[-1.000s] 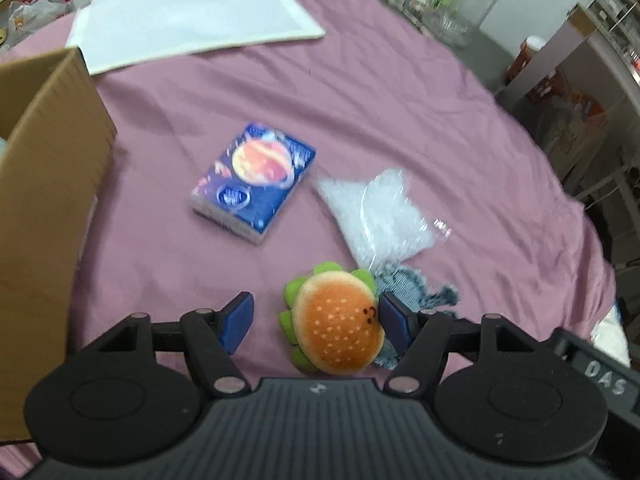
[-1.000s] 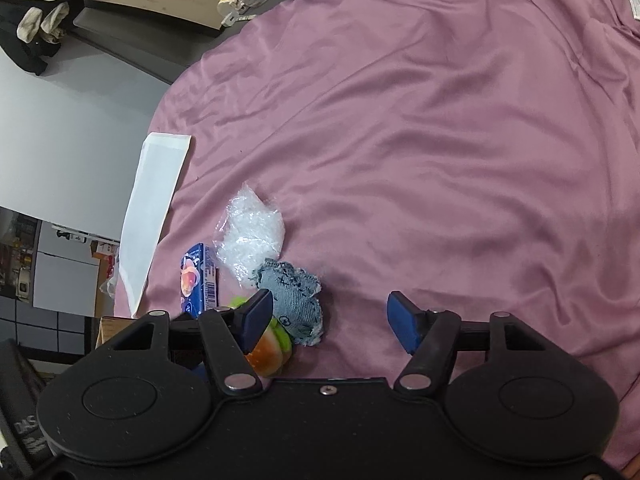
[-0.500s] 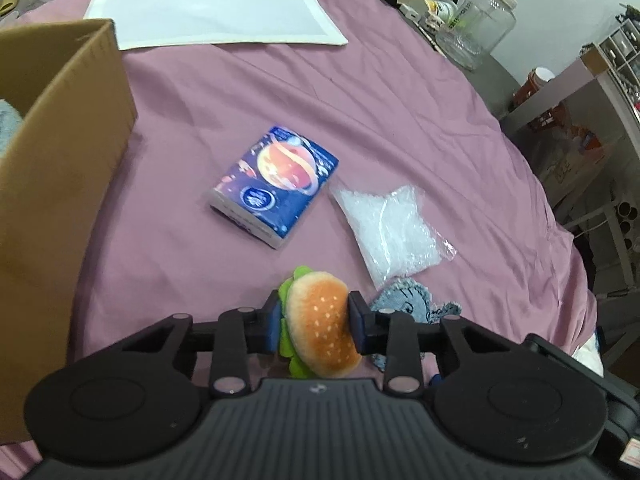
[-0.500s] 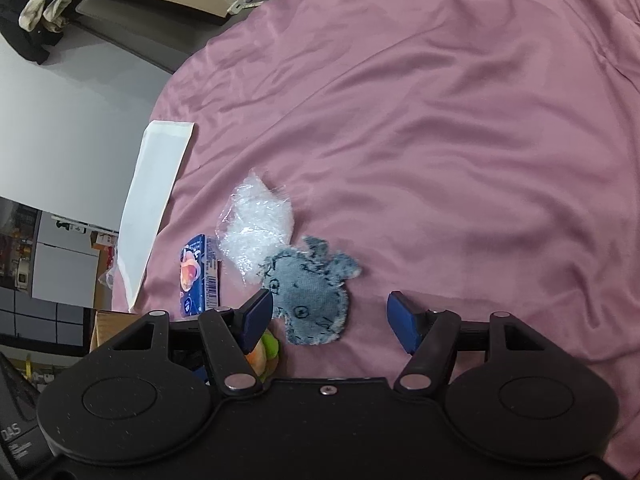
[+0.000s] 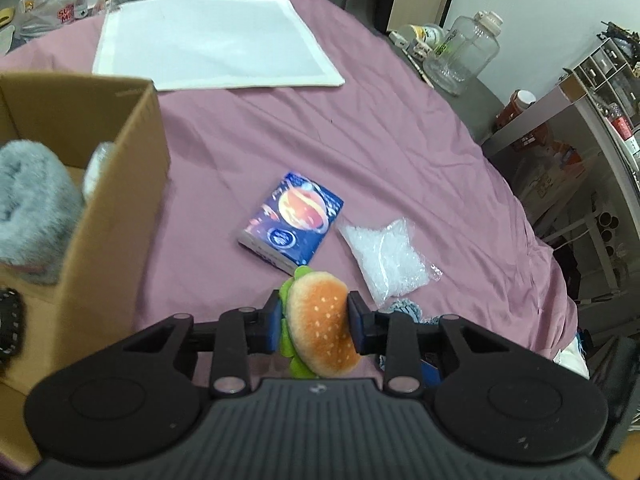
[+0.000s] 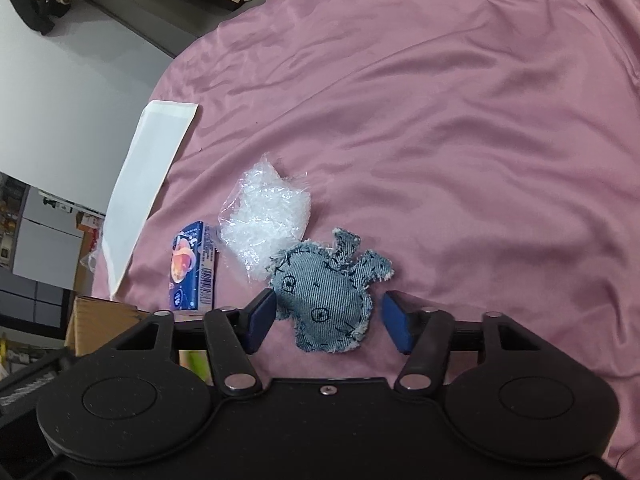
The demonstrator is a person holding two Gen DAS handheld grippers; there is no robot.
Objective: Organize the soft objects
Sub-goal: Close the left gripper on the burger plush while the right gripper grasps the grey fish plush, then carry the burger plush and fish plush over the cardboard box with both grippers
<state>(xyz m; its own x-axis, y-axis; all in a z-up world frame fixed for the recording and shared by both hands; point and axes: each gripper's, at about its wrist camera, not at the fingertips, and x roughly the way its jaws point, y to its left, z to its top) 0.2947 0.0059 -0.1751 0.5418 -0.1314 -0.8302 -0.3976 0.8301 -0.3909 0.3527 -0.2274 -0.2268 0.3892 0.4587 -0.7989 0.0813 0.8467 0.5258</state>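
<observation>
The left gripper (image 5: 314,324) is clamped on the burger plush (image 5: 320,322), its pads pressing the bun from both sides and squashing it narrow; the toy looks lifted clear of the cloth (image 5: 360,128). Because the plush is soft and pinched only across its middle, it could squirm out or rotate in the grip if the hand swings quickly toward the box (image 5: 100,184), which stands open just to the left with a grey fluffy thing (image 5: 28,208) already inside. A low carry could also catch the box's near wall and knock the burger loose. The right gripper (image 6: 328,316) hangs with its jaws apart on either side of the denim toy (image 6: 326,292), which lies flat on the cloth and is not held. Closing from here might pinch only its frayed edge, or gather a fold of cloth with it, since the fabric is loose and wrinkled. Just beyond it, touching its upper edge, lies the plastic bag (image 6: 266,210); a careless grab could drag that along. Beside the bag sits the tissue pack (image 5: 292,226), and farther off the white mat (image 5: 208,36), both well out of the way.
</observation>
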